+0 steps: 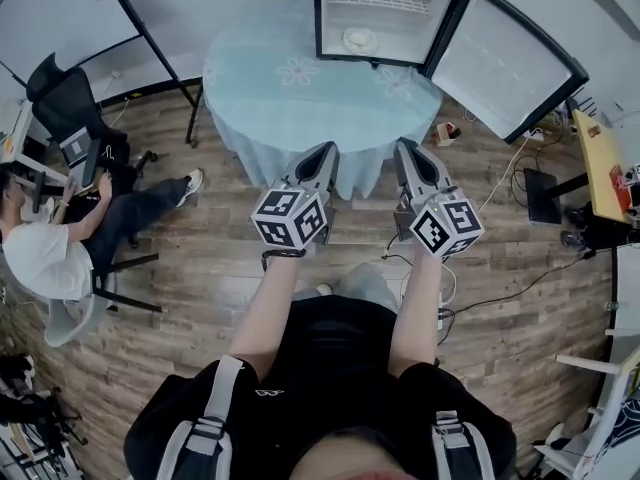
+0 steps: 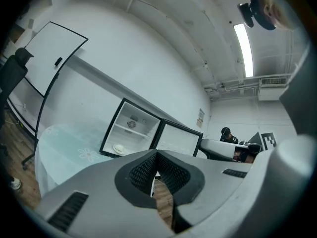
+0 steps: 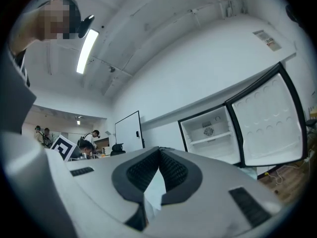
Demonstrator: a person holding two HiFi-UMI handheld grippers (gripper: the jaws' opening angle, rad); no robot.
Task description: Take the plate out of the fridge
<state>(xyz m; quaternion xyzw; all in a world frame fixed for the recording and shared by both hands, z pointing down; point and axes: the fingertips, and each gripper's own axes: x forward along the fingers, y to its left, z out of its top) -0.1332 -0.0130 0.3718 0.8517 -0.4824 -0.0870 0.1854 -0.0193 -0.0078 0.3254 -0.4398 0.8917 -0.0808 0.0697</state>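
Observation:
A small white fridge (image 1: 385, 13) stands open on a round table with a pale blue cloth (image 1: 290, 93). A white plate (image 1: 360, 39) lies on the fridge's floor. In the left gripper view the plate (image 2: 119, 148) shows low in the fridge (image 2: 131, 128). My left gripper (image 1: 328, 149) and right gripper (image 1: 403, 145) hover side by side at the table's near edge, well short of the fridge. Both point level toward it. The left gripper (image 2: 156, 152) and the right gripper (image 3: 159, 149) are shut with nothing held. In the right gripper view the fridge (image 3: 210, 133) shows but the plate is hidden.
The fridge door (image 1: 505, 63) swings open to the right. A seated person (image 1: 50, 253) and an office chair (image 1: 70, 98) are at the left beside a whiteboard (image 1: 60, 18). Cables and a yellow table (image 1: 600, 163) lie at the right on the wooden floor.

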